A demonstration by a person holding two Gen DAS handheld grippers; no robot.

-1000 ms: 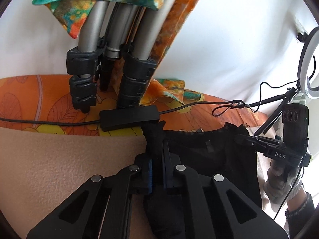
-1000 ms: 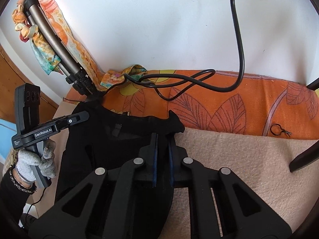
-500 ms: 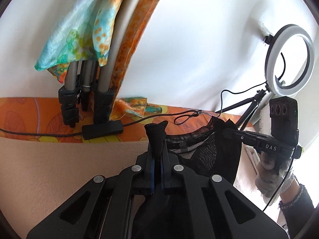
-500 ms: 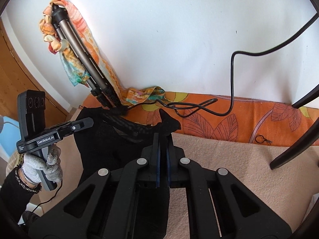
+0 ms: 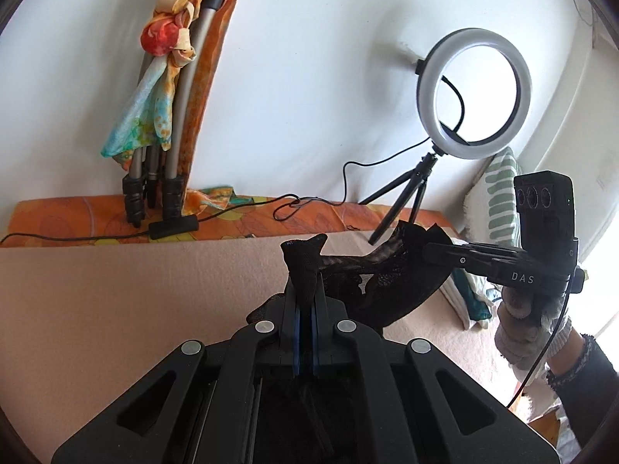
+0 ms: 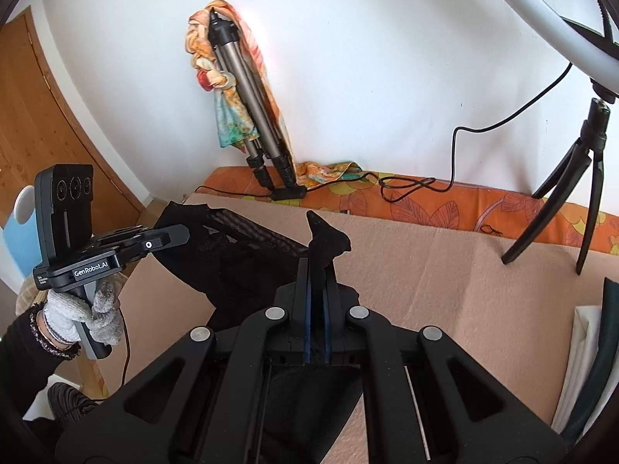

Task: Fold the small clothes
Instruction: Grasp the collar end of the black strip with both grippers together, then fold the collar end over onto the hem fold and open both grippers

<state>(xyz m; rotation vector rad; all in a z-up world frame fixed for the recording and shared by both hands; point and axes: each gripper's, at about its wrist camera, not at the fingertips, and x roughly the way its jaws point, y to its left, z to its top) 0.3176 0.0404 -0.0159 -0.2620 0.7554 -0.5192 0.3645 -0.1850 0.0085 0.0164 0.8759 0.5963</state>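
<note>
A small black mesh garment [image 5: 371, 282] hangs stretched between my two grippers, lifted above the beige blanket [image 5: 135, 301]. My left gripper [image 5: 304, 270] is shut on one top corner of it, and a tuft of cloth sticks up past the fingertips. My right gripper [image 6: 318, 266] is shut on the other top corner. In the left wrist view the right gripper [image 5: 429, 249] pinches the garment at the right. In the right wrist view the left gripper [image 6: 182, 234] pinches the garment [image 6: 240, 266] at the left.
A folded tripod wrapped in a colourful scarf [image 5: 166, 116] leans on the white wall. A ring light on a small tripod [image 5: 474, 89] stands at the back right with cables [image 5: 294, 205] on the orange floral cloth [image 6: 445, 201]. Folded textiles [image 6: 584, 352] lie at the right edge.
Both grippers have risen and pulled back from the wall, lifting the black garment off the blanket. It now hangs in the air between them.
</note>
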